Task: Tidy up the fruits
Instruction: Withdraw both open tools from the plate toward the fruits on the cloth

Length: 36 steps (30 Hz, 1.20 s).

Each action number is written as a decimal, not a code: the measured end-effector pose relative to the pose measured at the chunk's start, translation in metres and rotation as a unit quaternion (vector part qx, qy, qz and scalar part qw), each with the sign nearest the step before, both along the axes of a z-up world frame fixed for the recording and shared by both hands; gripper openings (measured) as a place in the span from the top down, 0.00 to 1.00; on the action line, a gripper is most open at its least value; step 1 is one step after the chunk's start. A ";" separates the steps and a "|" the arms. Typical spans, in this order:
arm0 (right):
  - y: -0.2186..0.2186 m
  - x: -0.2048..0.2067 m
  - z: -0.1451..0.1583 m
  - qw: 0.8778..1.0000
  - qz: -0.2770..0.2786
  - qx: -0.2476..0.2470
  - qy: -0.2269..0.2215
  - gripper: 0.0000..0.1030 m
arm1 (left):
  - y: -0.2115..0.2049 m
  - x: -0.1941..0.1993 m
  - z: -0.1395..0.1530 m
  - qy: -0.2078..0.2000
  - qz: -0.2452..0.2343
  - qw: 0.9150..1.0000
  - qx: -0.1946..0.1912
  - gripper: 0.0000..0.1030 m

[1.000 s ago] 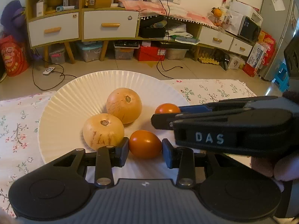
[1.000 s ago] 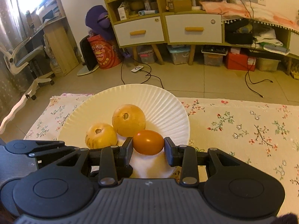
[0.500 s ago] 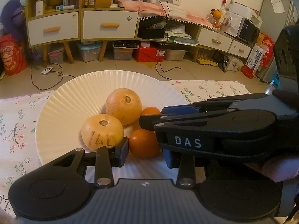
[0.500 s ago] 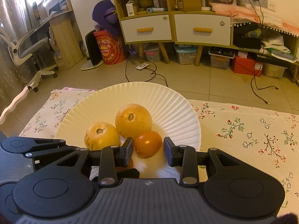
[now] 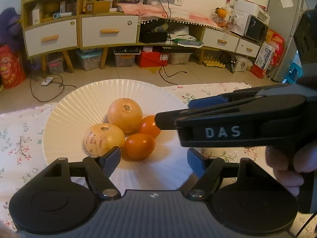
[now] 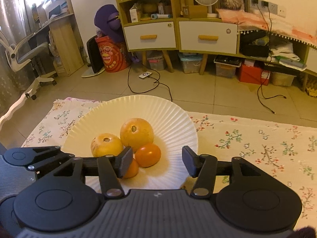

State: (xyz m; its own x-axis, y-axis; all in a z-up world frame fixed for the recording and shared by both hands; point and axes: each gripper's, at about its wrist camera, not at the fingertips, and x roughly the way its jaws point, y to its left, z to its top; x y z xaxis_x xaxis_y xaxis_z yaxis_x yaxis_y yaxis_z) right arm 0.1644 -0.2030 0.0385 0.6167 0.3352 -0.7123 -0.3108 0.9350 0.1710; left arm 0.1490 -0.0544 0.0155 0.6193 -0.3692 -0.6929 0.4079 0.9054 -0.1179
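A white paper plate [image 5: 79, 107] [image 6: 178, 123] on the floral cloth holds two pale yellow round fruits [image 5: 125, 115] [image 5: 104, 137] and two small orange fruits [image 5: 139, 146] [image 5: 149, 126]. In the right wrist view the yellow ones [image 6: 136, 133] [image 6: 106, 144] lie behind the orange ones [image 6: 147, 154] [image 6: 131, 168]. My left gripper [image 5: 153, 158] is open, just short of the nearer orange fruit. My right gripper [image 6: 156, 161] is open and empty, drawn back from the other orange fruit. It crosses the left wrist view from the right [image 5: 227, 123].
The floral cloth [image 6: 257, 142] stretches to the right of the plate. Beyond the table edge lie a tiled floor with cables [image 6: 158, 83], wooden drawer cabinets [image 5: 109, 31], storage boxes and an office chair [image 6: 23, 59] at left.
Both grippers opened and let go of their orange fruits, which now rest on the plate beside the yellow ones. Both grippers drew back a little.
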 end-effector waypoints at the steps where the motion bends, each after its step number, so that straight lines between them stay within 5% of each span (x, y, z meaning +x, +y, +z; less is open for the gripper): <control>1: 0.000 -0.001 0.001 1.000 0.000 -0.002 -0.001 0.45 | 0.001 -0.001 0.001 -0.001 -0.002 1.000 0.001 0.44; 10: -0.002 -0.018 0.019 1.000 -0.008 -0.023 -0.010 0.26 | 0.012 -0.014 0.013 -0.011 0.001 1.000 0.016 0.30; 21: -0.003 -0.045 0.033 0.999 -0.019 -0.033 -0.017 0.18 | 0.026 -0.033 0.021 -0.021 0.015 0.999 0.032 0.19; 36: 0.010 -0.079 0.043 0.999 -0.017 -0.042 -0.008 0.10 | 0.044 -0.066 0.027 -0.016 0.028 0.998 0.057 0.18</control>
